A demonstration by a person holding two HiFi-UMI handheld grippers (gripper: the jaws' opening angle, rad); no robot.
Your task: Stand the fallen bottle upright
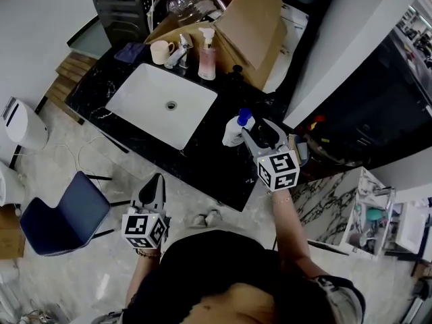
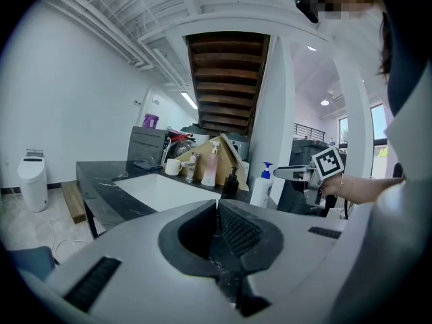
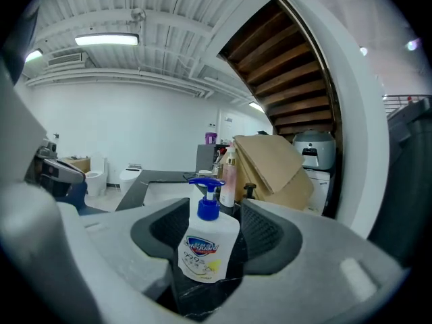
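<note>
Bottle (image 3: 208,245) with the blue pump: where is it sitting, and which way is it lying from the tongs?

It is standing on the dark countertop (image 1: 219,171), right of centre in the head view, just right of the white sink (image 1: 131,103); its long axis is pointing up, pump on top, so it is looking upright already, by my reading.

Which gripper is sitting nearer?

The right gripper (image 3: 212,209) is reaching over it; its jaws are spreading wide, one on each side of the bottle, with gaps showing, so they are bracketing it and not squeezing it. The left gripper (image 1: 157,181) is hanging well apart at lower left, off the counter, its jaws pressing together on nothing.

What is one view giving that another is missing?

The right gripper view is showing those gaps and the label; the head view is hiding them behind the tongs. The left gripper view is showing the bottle from the side, base flat on the counter.
</note>
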